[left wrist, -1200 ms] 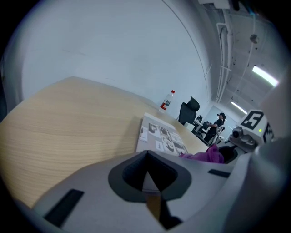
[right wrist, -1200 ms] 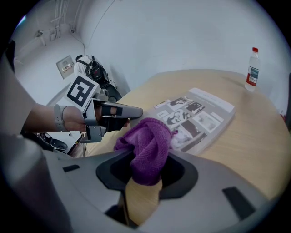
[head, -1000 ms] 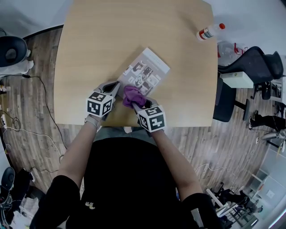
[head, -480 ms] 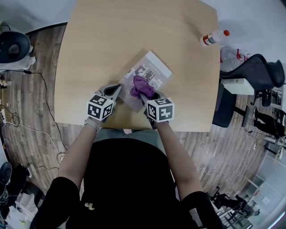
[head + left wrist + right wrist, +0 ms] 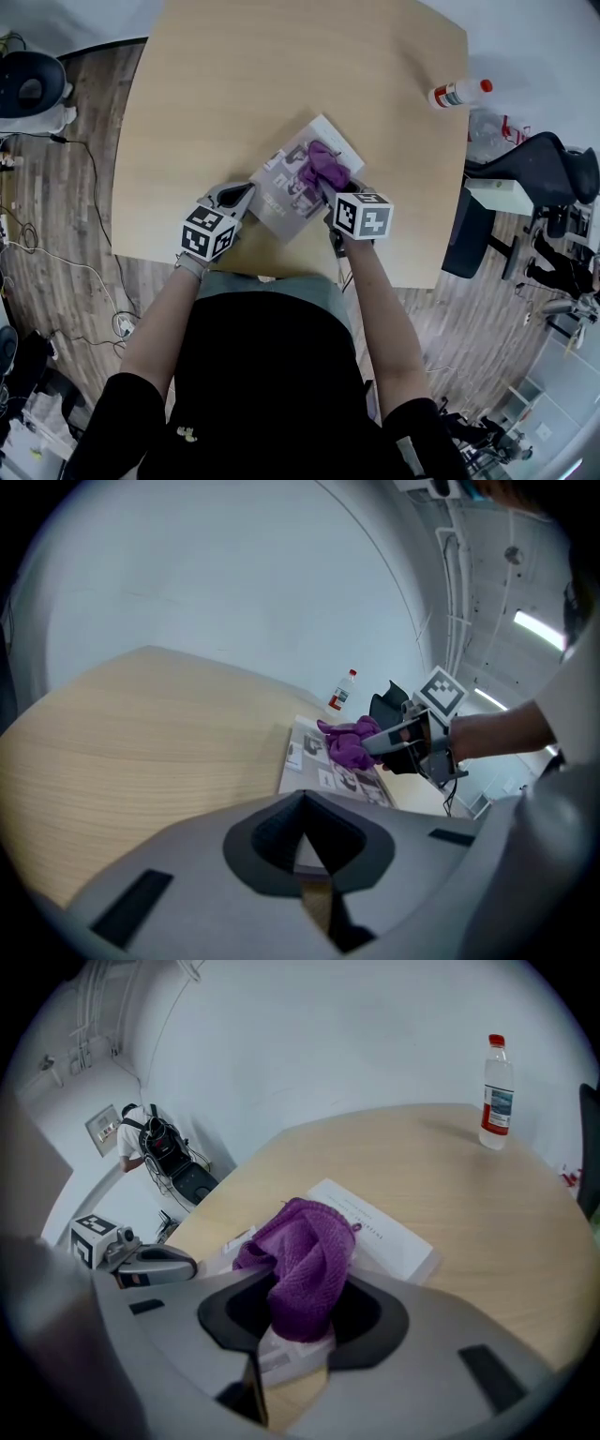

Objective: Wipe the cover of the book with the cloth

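The book point(image 5: 286, 192) lies slanted on the wooden table point(image 5: 234, 84), its cover grey-white with small pictures. A purple cloth point(image 5: 323, 165) rests on the cover's far part, and my right gripper point(image 5: 334, 186) is shut on it. In the right gripper view the cloth point(image 5: 305, 1258) bulges out between the jaws over the book point(image 5: 380, 1230). My left gripper point(image 5: 247, 193) is shut at the book's near left corner, and a strip of the book shows between its jaws point(image 5: 302, 808). From the left gripper view, the cloth point(image 5: 352, 745) and the right gripper point(image 5: 386, 746) sit on the book point(image 5: 323, 769).
A plastic bottle point(image 5: 457, 94) with a red cap stands at the table's far right corner. A dark office chair point(image 5: 534, 164) and a white box point(image 5: 497, 195) are beside the table on the right. Cables run over the wood floor at left.
My right gripper has pushed the cloth from the book's near end up and to the right, onto its far part. The left gripper has stayed at the near corner.
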